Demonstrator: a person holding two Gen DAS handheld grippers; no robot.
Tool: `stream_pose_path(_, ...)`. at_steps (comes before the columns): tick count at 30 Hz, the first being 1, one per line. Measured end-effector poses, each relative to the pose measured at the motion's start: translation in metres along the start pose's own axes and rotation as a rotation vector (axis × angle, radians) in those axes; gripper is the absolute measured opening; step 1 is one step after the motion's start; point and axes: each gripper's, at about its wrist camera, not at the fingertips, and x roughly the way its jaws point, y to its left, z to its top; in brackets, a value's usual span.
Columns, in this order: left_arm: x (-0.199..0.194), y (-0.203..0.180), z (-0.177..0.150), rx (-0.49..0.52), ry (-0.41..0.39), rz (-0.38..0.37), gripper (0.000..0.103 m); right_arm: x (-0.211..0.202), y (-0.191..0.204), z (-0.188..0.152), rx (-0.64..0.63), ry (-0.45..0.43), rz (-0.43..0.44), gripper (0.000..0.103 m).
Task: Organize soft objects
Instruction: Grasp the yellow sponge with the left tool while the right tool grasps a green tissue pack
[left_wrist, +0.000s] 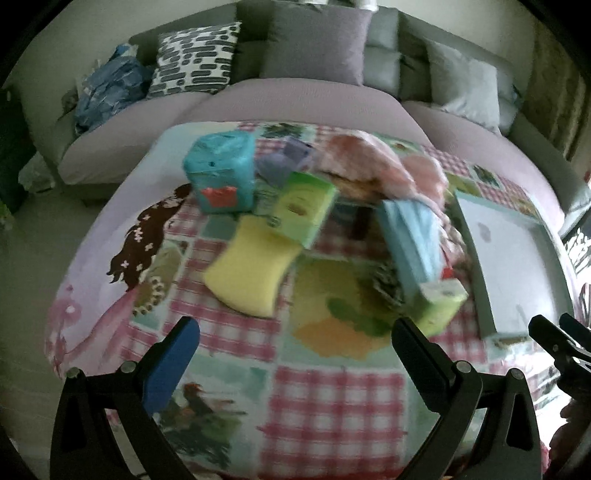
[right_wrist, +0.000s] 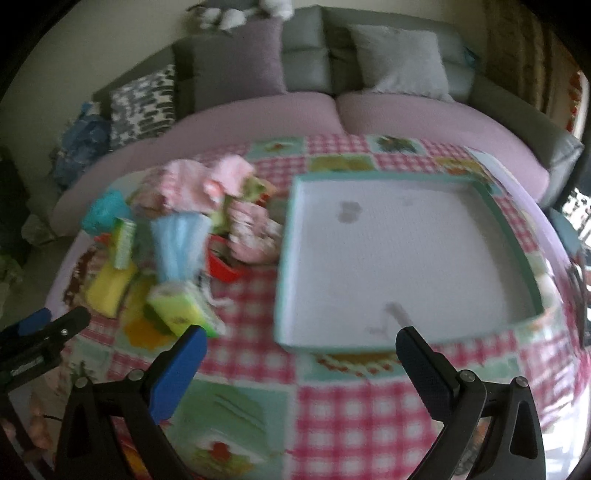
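both claws are held wide and empty above the near edge of the table: the left gripper (left_wrist: 295, 332) is aimed at the heap of soft things, the right gripper (right_wrist: 301, 341) at the shallow tray (right_wrist: 517, 229), which suggests sorting has not begun. the yellow sponge (left_wrist: 249, 273), green sponge (left_wrist: 308, 210), teal pack (left_wrist: 221, 173), blue cloth bundle (left_wrist: 412, 240) and pink fabric (left_wrist: 373, 166) are seen clustered left of the tray, some touching. a checked picture tablecloth (left_wrist: 332, 398) covers the surface; a cushioned sofa (right_wrist: 388, 107) is seen behind. both views are blurred.
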Motion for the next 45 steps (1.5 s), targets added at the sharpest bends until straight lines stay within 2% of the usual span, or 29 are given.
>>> stream_pose_path(4,0.010,0.021,0.001,-0.030,0.011,0.008,0.103,0.005,0.024,0.010,-0.035,-0.010,0.048,0.103)
stream_pose_path(9,0.030,0.037,-0.002,-0.055,0.056,-0.021,0.103,0.022,0.052,0.013,-0.073,0.033,0.107,0.103)
stream_pose_path(12,0.037,0.041,-0.001,-0.041,0.062,0.009,0.103,0.033,0.065,0.012,-0.098,0.067,0.142,0.103)
stream_pose_path(16,0.043,0.047,0.000,-0.044,0.075,0.006,0.103,0.046,0.083,0.009,-0.149,0.075,0.135,0.103)
stream_pose_path(20,0.047,0.047,0.003,-0.042,0.064,0.012,0.103,0.057,0.090,0.007,-0.147,0.099,0.155,0.103)
stream_pose_path(23,0.060,0.050,0.008,-0.039,0.089,0.000,0.103,0.065,0.095,0.007,-0.162,0.106,0.151,0.103)
stream_pose_path(31,0.085,0.062,0.027,-0.001,0.100,-0.010,0.103,0.074,0.103,0.007,-0.187,0.103,0.148,0.084)
stream_pose_path(36,0.104,0.057,0.033,0.051,0.136,-0.029,0.103,0.077,0.103,0.008,-0.187,0.111,0.149,0.079)
stream_pose_path(40,0.114,0.047,0.034,0.081,0.145,-0.025,0.102,0.084,0.104,0.007,-0.181,0.126,0.155,0.066)
stream_pose_path(41,0.115,0.046,0.033,0.083,0.148,-0.023,0.100,0.083,0.103,0.007,-0.181,0.127,0.155,0.064)
stream_pose_path(45,0.123,0.043,0.031,0.084,0.165,-0.023,0.076,0.084,0.104,0.007,-0.178,0.132,0.163,0.055)
